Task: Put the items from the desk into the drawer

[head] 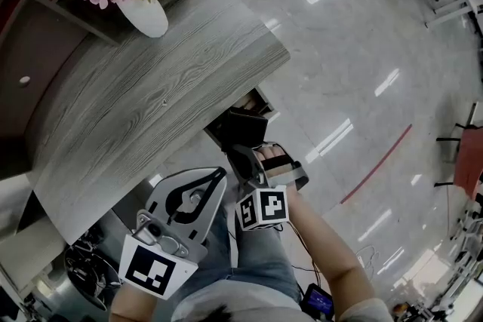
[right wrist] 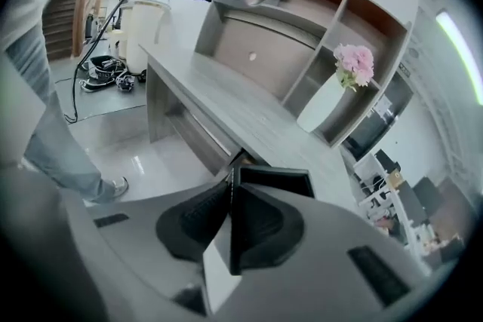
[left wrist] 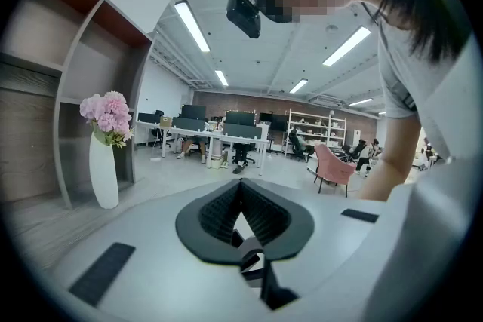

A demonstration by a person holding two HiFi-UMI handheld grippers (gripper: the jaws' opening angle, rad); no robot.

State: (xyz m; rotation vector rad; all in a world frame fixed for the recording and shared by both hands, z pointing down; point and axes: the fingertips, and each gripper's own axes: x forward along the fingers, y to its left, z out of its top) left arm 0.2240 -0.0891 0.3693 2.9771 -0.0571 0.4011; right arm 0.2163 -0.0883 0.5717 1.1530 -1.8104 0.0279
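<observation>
left gripper (left wrist: pixel 240 185) and right gripper (right wrist: pixel 230 176) both closed on nothing (right one by the drawer (head: pixel 243 121)); vase (head: pixel 145 15) at 11 o'clock on the table (head: pixel 151 102).

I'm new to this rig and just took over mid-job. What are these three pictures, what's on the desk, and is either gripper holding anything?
No robot: a person holds a two-jaw gripper in each hand. The head view looks down from the person's head; each gripper view looks along its own jaws. On the grey desk I see only a white vase of pink flowers. The left gripper has its jaws together, empty. The right gripper is shut on a thin flat dark item, which I cannot identify, near the drawer that looks open under the desk edge.
</observation>
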